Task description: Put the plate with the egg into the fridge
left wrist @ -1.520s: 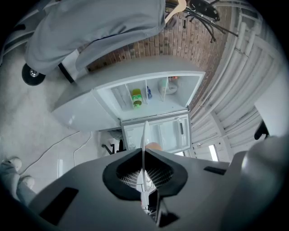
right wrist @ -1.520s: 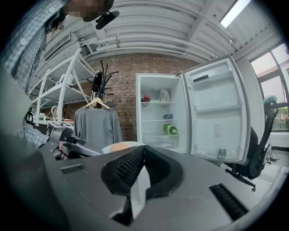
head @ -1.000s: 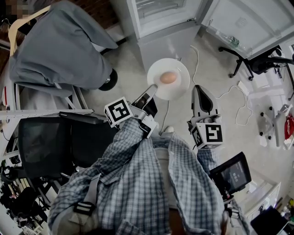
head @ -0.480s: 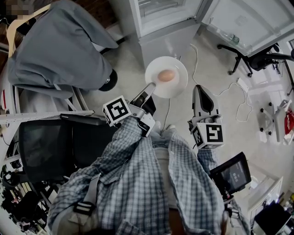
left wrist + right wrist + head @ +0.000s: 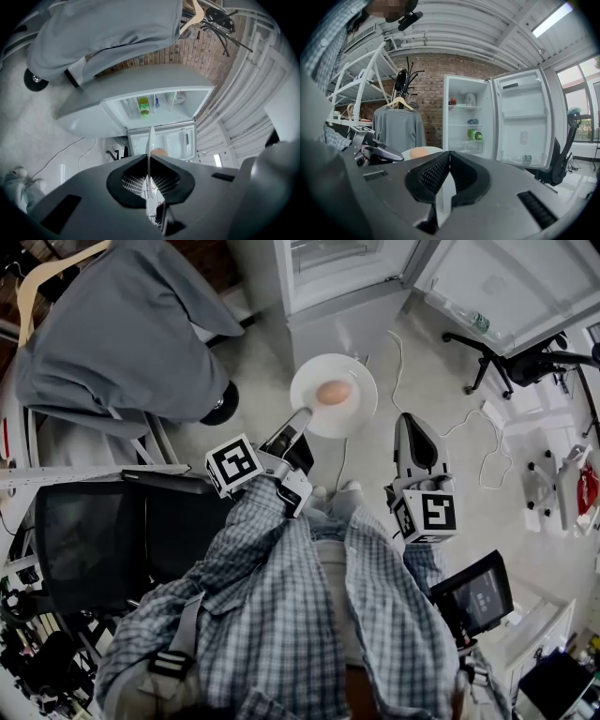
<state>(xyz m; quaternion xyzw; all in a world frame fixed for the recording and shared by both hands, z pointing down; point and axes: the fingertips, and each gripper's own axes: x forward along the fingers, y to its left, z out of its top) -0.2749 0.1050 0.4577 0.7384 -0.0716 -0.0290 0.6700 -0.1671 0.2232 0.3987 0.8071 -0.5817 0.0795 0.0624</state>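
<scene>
A white plate [image 5: 356,409] with a brown egg [image 5: 334,392] on it hangs above the floor in front of the open fridge [image 5: 333,273]. My left gripper [image 5: 300,419] is shut on the plate's near rim. In the left gripper view the plate [image 5: 151,138] shows edge-on between the shut jaws, with the egg [image 5: 160,152] just right of it and the fridge [image 5: 159,105] ahead. My right gripper [image 5: 406,420] hangs to the plate's right, apart from it, shut on nothing. The right gripper view shows the plate [image 5: 433,150], the egg [image 5: 418,153] and the fridge shelves [image 5: 468,117].
The fridge door [image 5: 506,282] stands open to the right. A grey jacket [image 5: 122,334] on a hanger is at the left, and black office chairs [image 5: 525,367] stand at the right and lower left. A white cable [image 5: 483,451] lies on the floor, and a tablet [image 5: 472,594] is near my right arm.
My left gripper has carried the plate and egg a little up and to the left, closer to the fridge. The right gripper has barely moved.
</scene>
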